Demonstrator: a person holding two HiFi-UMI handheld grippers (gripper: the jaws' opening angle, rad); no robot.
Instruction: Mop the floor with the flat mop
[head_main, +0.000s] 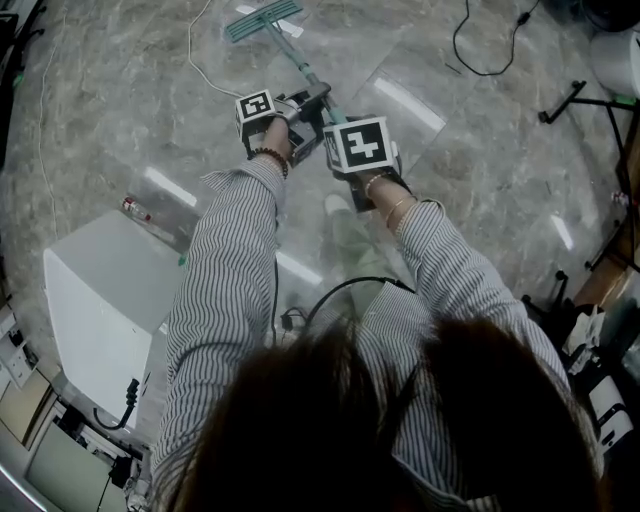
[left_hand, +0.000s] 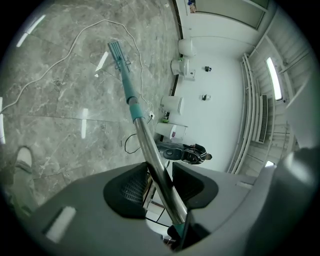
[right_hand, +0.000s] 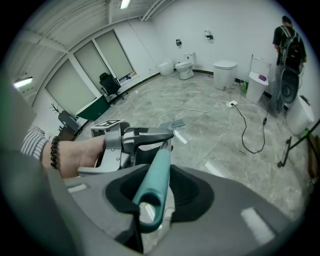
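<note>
- The mop (head_main: 300, 62) slants away from the person, out ahead of both hands, with its far end down on the grey marbled floor (head_main: 120, 110).
- Its head (head_main: 262, 18) is a flat, narrow teal bar with ribs running along it, and it lies flat on the stone.
- From the head (left_hand: 117, 52) a slim teal stretch of pole runs up to a collar. Above that the pole (left_hand: 150, 150) is bare shiny steel.
- The top end is a teal plastic grip (right_hand: 155, 180) with a hanging loop at its tip.
- The left gripper (head_main: 310, 102) is the further forward of the two. Its jaws are closed in tight on the steel part of the pole, which passes straight between them (left_hand: 162, 187).
- The right gripper (head_main: 335, 135) sits just behind it, almost touching. Its jaws (right_hand: 155, 192) are clamped on the teal grip, with the loop end poking out behind them.
- Both arms are in striped sleeves (head_main: 225, 290), with a bead bracelet (head_main: 268, 155) on the left wrist.
- A thin white cable (head_main: 192, 55) trails over the floor close to the mop head, and a black cable (head_main: 480, 62) lies well off to the right.
- A white cabinet (head_main: 100, 300) stands at the person's left.
</note>
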